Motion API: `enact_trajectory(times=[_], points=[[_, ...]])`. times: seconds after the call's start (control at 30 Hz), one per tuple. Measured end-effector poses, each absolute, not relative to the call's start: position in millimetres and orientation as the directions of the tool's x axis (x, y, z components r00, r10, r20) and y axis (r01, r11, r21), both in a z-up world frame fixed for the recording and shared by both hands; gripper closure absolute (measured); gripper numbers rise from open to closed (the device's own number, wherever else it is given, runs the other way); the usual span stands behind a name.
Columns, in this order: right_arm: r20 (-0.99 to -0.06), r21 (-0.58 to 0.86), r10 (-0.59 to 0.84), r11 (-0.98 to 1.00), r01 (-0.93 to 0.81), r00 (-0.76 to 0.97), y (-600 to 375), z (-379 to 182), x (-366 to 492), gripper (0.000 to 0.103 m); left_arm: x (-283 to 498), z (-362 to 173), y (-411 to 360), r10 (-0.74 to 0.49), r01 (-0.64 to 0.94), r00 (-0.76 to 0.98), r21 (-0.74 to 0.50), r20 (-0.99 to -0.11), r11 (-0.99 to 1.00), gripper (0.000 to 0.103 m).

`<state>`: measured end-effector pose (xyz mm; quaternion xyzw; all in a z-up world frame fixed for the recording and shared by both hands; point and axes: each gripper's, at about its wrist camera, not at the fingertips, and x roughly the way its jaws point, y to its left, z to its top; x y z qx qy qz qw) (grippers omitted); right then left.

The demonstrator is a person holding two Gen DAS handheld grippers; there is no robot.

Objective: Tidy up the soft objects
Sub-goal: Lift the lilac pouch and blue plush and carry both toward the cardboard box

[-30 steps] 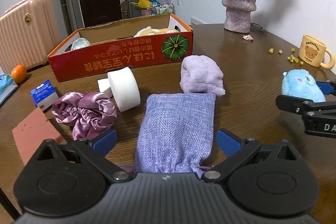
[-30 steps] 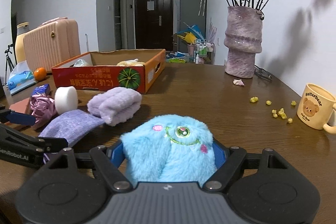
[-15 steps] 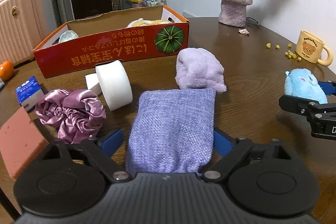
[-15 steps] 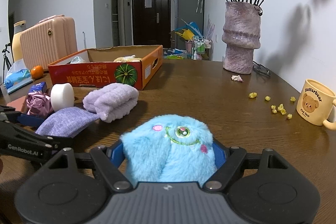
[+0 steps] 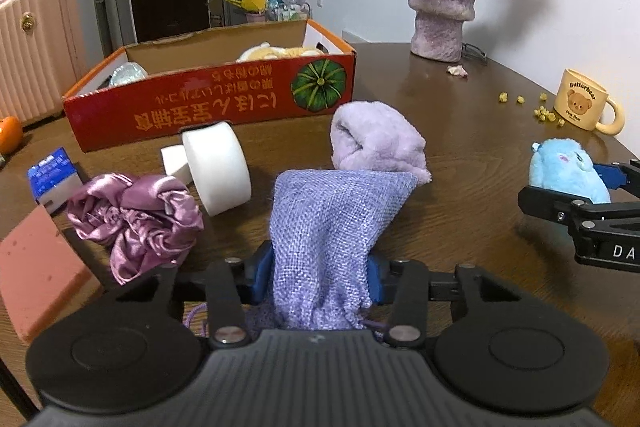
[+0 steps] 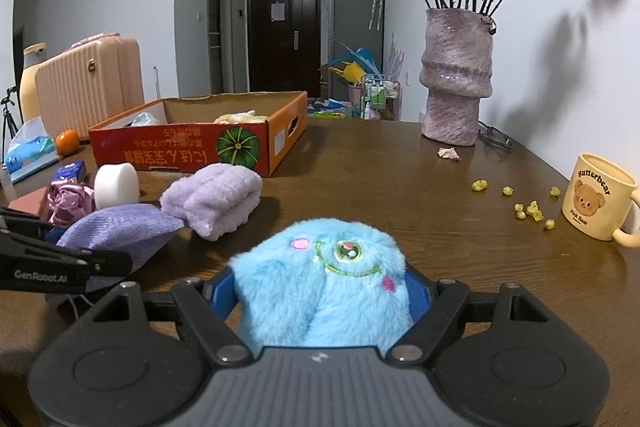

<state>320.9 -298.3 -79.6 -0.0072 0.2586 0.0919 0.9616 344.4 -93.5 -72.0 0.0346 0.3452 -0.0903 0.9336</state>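
The left hand-held gripper (image 5: pixel 320 273) is closing on the drawstring end of a lavender woven pouch (image 5: pixel 332 223); its blue pads already pinch the cloth from both sides, and the pouch bunches narrow between them. The pouch's far end lies on the brown tabletop (image 5: pixel 472 131), touching a rolled lilac fleece towel (image 5: pixel 376 143) just beyond it. Left of the pouch sits a crumpled mauve satin scrunchie (image 5: pixel 136 223), with a white foam roll (image 5: pixel 218 167) on its edge just behind it and a small white foam block (image 5: pixel 174 161) against the roll. Nearer the left edge lie a pink sponge block (image 5: pixel 38 267) and a small blue-and-white carton (image 5: pixel 52 179).

The right hand-held gripper (image 6: pixel 320 291) stands fairly wide, its blue pads pressed against the flanks of a fluffy blue plush toy (image 6: pixel 320 279) with one embroidered green eye and pink cheeks.

Farther back on the left stands an open red cardboard box (image 5: pixel 208 107) printed with a green pumpkin, holding something pale yellow and a crumpled pale item. On the far right stand a textured mauve vase (image 6: pixel 456 79) of dried roses and, nearer, a cream bear mug (image 6: pixel 600 195) with yellow crumbs (image 6: pixel 528 209) scattered just left of it.
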Motion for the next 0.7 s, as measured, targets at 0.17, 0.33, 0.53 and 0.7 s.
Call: enact_trajectory(times=[0.17, 0.33, 0.53, 0.7], points=[[-0.48, 0.051, 0.182, 0.982, -0.18, 0.858, -294.7, -78.1, 316.3, 0.024, 334.6, -63.7, -92.3, -0.142, 0.188, 0.774, 0.01, -0.617, 0.982, 0.058], [-0.46, 0.058, 0.195, 0.98, -0.19, 0.866, -286.4, -75.1, 314.1, 0.024, 323.2, -54.6, -89.4, -0.143, 0.185, 0.799, 0.011, -0.585, 0.983, 0.058], [-0.435, 0.048, 0.217, 0.975, -0.219, 0.874, -274.2, -70.0, 311.8, 0.024, 311.3, -43.4, -80.2, -0.144, 0.169, 0.824, -0.006, -0.548, 0.986, 0.058], [-0.424, 0.046, 0.235, 0.97, -0.238, 0.875, -263.0, -64.9, 310.5, 0.024, 300.9, -33.3, -70.0, -0.152, 0.161, 0.841, -0.029, -0.52, 0.987, 0.058]])
